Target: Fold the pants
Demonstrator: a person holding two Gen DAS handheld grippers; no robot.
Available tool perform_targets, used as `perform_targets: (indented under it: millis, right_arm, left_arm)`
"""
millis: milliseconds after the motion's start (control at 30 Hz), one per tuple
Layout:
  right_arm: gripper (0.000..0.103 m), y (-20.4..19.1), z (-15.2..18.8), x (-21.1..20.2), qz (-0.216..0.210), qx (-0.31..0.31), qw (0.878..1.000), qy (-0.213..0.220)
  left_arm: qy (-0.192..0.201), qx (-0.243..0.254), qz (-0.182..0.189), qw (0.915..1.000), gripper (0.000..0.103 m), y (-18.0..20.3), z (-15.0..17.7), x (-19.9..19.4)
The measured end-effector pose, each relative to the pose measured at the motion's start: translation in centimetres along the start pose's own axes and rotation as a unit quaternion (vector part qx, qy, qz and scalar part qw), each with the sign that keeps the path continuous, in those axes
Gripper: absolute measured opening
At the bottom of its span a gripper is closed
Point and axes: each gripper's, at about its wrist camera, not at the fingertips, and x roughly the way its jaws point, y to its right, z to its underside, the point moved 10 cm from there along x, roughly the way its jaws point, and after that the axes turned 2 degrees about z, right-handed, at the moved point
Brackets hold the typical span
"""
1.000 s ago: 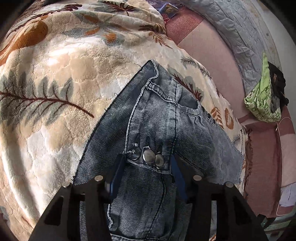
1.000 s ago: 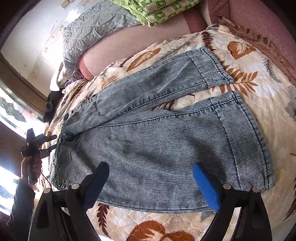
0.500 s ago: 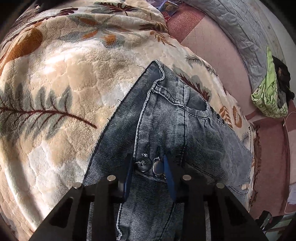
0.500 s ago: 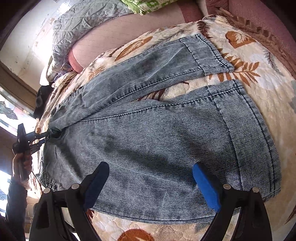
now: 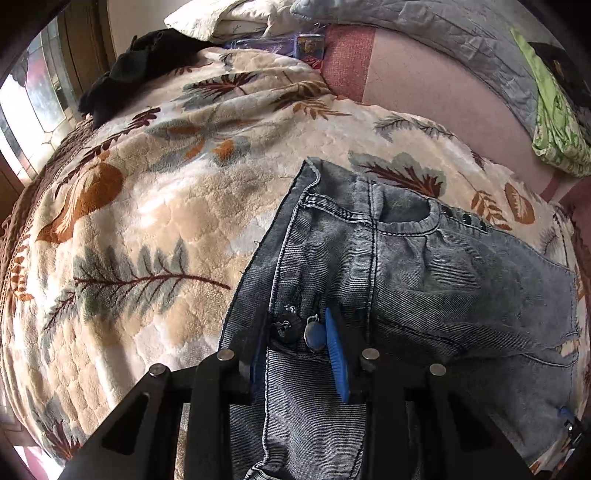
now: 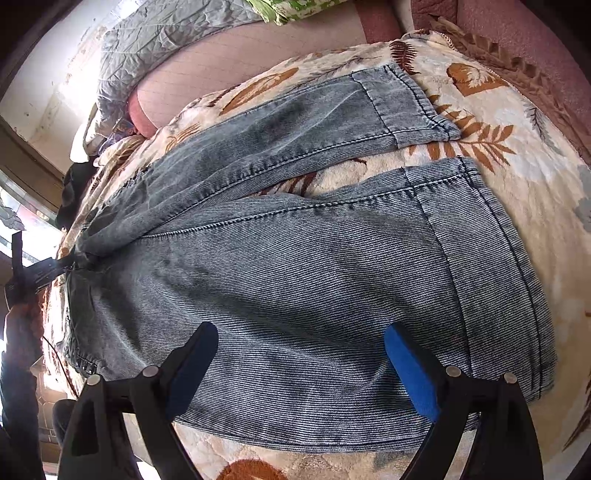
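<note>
Grey-blue jeans [image 6: 295, 266] lie spread on a leaf-patterned blanket [image 6: 517, 122], both legs pointing right in the right wrist view. In the left wrist view the waistband and fly [image 5: 369, 258] fill the lower middle. My left gripper [image 5: 295, 339] is shut on the waistband at the metal buttons [image 5: 299, 330]; it also shows in the right wrist view [image 6: 55, 264] at the jeans' left end. My right gripper [image 6: 301, 358] is open, hovering over the near leg close to its lower edge, holding nothing.
A grey quilt [image 5: 443, 33] and green patterned bedding [image 5: 554, 122] lie at the back on a pink mattress [image 5: 424, 88]. Dark clothing [image 5: 140, 62] sits at the blanket's far left, by a window [image 5: 33, 103]. The blanket's edge runs along the right [image 6: 517, 55].
My left gripper has closed on the waistband at the buttons and its view has lifted. The right gripper has dropped closer to the near leg, still open.
</note>
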Motion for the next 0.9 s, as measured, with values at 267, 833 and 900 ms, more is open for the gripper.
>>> perform_targets:
  millis: [267, 833, 900]
  right_arm:
    - [0.093, 0.0, 0.0, -0.1, 0.002, -0.006, 1.0, -0.012]
    - [0.094, 0.3, 1.2, -0.1, 0.032, -0.036, 0.998, -0.045]
    - [0.094, 0.2, 1.7, 0.2, 0.036, -0.067, 0.995, -0.064]
  left_arm:
    - [-0.007, -0.001, -0.019, 0.9998, 0.037, -0.3, 0.7, 0.7]
    - [-0.033, 0.071, -0.033, 0.9964, 0.067, 0.7, 10.0, -3.3]
    - [-0.021, 0.075, -0.011, 0.9969, 0.067, 1.2, 8.8, -4.5]
